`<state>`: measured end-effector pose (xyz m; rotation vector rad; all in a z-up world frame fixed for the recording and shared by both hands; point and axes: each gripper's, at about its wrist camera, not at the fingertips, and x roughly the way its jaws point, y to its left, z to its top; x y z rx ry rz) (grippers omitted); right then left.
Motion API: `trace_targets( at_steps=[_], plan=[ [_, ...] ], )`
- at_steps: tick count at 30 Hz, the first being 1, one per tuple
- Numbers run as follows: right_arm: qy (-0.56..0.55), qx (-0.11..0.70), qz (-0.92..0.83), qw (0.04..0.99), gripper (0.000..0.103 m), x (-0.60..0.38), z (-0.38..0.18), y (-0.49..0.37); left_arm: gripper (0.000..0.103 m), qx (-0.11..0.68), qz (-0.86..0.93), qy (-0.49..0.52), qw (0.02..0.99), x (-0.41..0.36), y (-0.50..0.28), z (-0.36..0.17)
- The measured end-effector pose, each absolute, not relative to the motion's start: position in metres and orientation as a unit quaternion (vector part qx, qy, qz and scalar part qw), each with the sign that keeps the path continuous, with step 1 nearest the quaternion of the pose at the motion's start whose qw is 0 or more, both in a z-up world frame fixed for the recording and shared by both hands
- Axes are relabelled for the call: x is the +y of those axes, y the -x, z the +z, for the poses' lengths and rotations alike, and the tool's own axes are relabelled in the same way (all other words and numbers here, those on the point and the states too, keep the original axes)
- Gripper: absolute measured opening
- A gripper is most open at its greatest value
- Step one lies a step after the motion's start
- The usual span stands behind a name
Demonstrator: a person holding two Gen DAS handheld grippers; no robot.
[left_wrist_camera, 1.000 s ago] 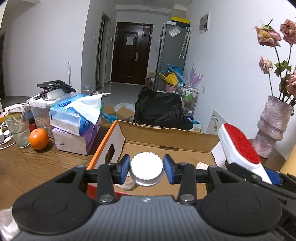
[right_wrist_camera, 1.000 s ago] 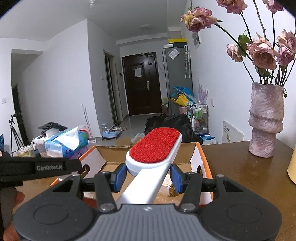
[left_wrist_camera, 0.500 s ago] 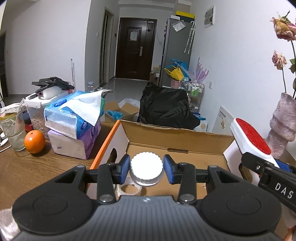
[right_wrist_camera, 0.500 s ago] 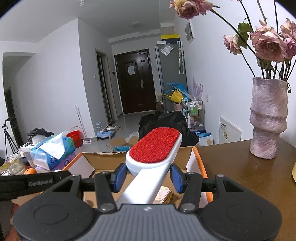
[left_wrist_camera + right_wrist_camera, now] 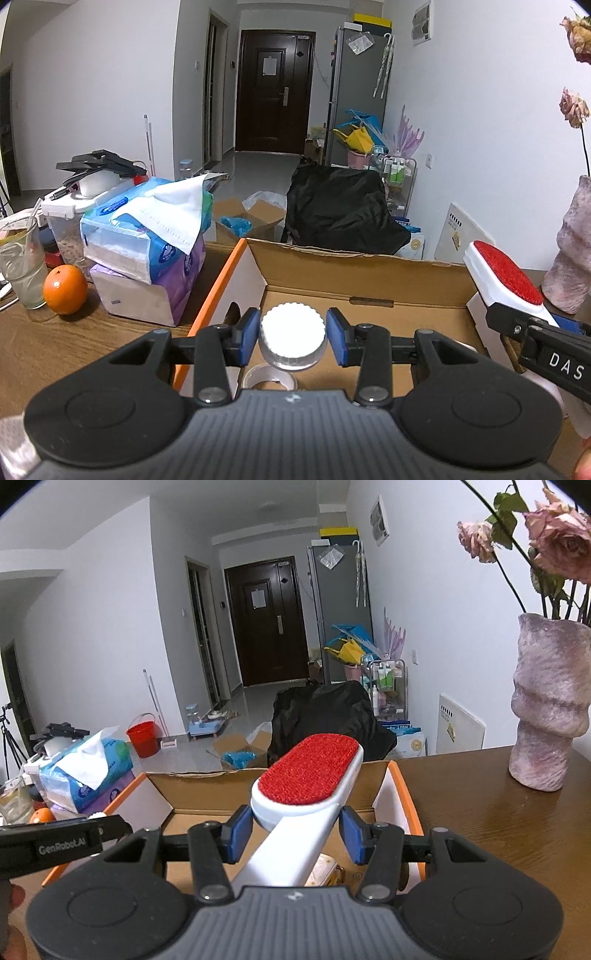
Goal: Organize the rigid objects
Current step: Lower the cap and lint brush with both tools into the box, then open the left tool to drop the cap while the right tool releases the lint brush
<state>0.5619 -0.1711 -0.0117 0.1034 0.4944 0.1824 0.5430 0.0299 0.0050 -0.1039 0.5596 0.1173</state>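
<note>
Visibly, left gripper (image 5: 293, 335), marked "GenRobot.AI", clamps white cap (image 5: 293, 329); right gripper (image 5: 295, 833), perhaps "DAS", clamps brush (image 5: 308, 775).

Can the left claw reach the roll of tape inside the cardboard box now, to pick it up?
Probably not as things stand. The left claw is already shut on the white-capped jar, so it has no free grip. The tape roll lies just below it in the open cardboard box, with nothing covering it.

We see a white ribbed cap (image 5: 293, 328), a white brush (image 5: 303, 812) with a red pad, blue claw pads (image 5: 249, 330), a brown box (image 5: 354, 266) edged orange, an orange (image 5: 65, 290), a mottled pink vase (image 5: 546, 709) and a dark wood-grain worktop (image 5: 498, 819).
</note>
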Motion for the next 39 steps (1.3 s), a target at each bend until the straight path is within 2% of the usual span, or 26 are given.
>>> trace_targets(
  at_steps=[9, 11, 12, 13, 14, 15, 16, 17, 18, 26, 39],
  plan=[
    [-0.044, 0.259, 0.079, 0.962, 0.051, -0.171, -0.017, -0.577, 0.041, 0.286, 0.054, 0.033, 0.956, 0.027, -0.551, 0.0],
    [-0.043, 0.265, 0.072, 0.96, 0.051, -0.172, -0.018, -0.579, 0.045, 0.289, 0.052, 0.029, 0.956, 0.026, -0.552, 0.0],
    [-0.044, 0.271, 0.069, 0.959, 0.052, -0.173, -0.019, -0.581, 0.056, 0.291, 0.053, 0.029, 0.955, 0.026, -0.552, -0.001],
    [-0.047, 0.28, 0.064, 0.957, 0.052, -0.174, -0.02, -0.583, 0.074, 0.295, 0.055, 0.028, 0.954, 0.026, -0.552, -0.002],
    [-0.048, 0.282, 0.057, 0.956, 0.057, -0.175, -0.02, -0.583, 0.081, 0.296, 0.06, 0.027, 0.953, 0.026, -0.552, -0.002],
    [-0.047, 0.284, 0.052, 0.956, 0.071, -0.176, -0.02, -0.584, 0.087, 0.294, 0.064, 0.026, 0.953, 0.026, -0.552, -0.002],
    [-0.046, 0.284, 0.047, 0.957, 0.079, -0.176, -0.02, -0.583, 0.091, 0.293, 0.067, 0.025, 0.953, 0.026, -0.552, -0.002],
    [-0.047, 0.281, 0.042, 0.958, 0.091, -0.178, -0.019, -0.582, 0.095, 0.294, 0.068, 0.026, 0.953, 0.027, -0.552, -0.002],
    [-0.049, 0.278, 0.037, 0.959, 0.096, -0.179, -0.018, -0.581, 0.102, 0.294, 0.07, 0.027, 0.953, 0.027, -0.552, -0.002],
    [-0.059, 0.28, 0.038, 0.958, 0.103, -0.184, -0.016, -0.579, 0.103, 0.29, 0.079, 0.015, 0.954, 0.025, -0.55, -0.001],
    [-0.055, 0.27, 0.037, 0.961, 0.103, -0.185, -0.01, -0.563, 0.103, 0.29, 0.09, 0.012, 0.953, 0.024, -0.54, 0.001]
  ],
)
